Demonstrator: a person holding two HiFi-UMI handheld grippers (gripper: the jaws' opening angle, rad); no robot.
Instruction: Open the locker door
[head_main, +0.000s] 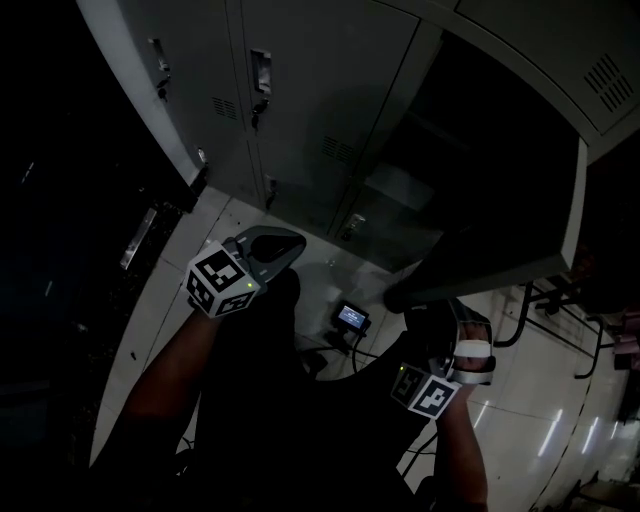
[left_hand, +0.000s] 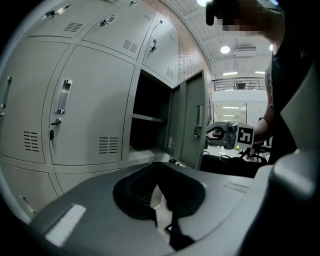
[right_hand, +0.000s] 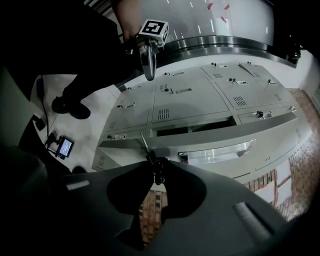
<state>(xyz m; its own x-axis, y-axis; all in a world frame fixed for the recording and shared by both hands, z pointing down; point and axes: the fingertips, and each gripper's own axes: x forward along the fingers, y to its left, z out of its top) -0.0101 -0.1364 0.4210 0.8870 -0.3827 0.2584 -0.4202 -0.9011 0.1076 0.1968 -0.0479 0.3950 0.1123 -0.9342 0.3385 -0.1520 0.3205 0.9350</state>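
The grey locker door (head_main: 510, 180) stands swung out from its dark compartment (head_main: 440, 130). My right gripper (head_main: 442, 308) is at the door's lower edge. In the right gripper view its fingertips (right_hand: 156, 172) close on a dark key bunch (right_hand: 159, 165) at the door's lock, with a thin metal blade (right_hand: 144, 141) sticking out; the jaws are creeping slightly apart. The left gripper view shows the open compartment (left_hand: 150, 125), the door (left_hand: 192, 120) and the right gripper (left_hand: 214, 134) at the door's handle side. My left gripper (head_main: 285, 243) hangs free in front of the closed lockers, jaws (left_hand: 156, 172) shut on nothing.
Closed grey lockers (head_main: 300, 100) with handles fill the wall left of the open one. A small device with a lit screen (head_main: 352, 318) and cables lie on the pale tiled floor. A dark metal frame (head_main: 560, 310) stands at the right, behind the open door.
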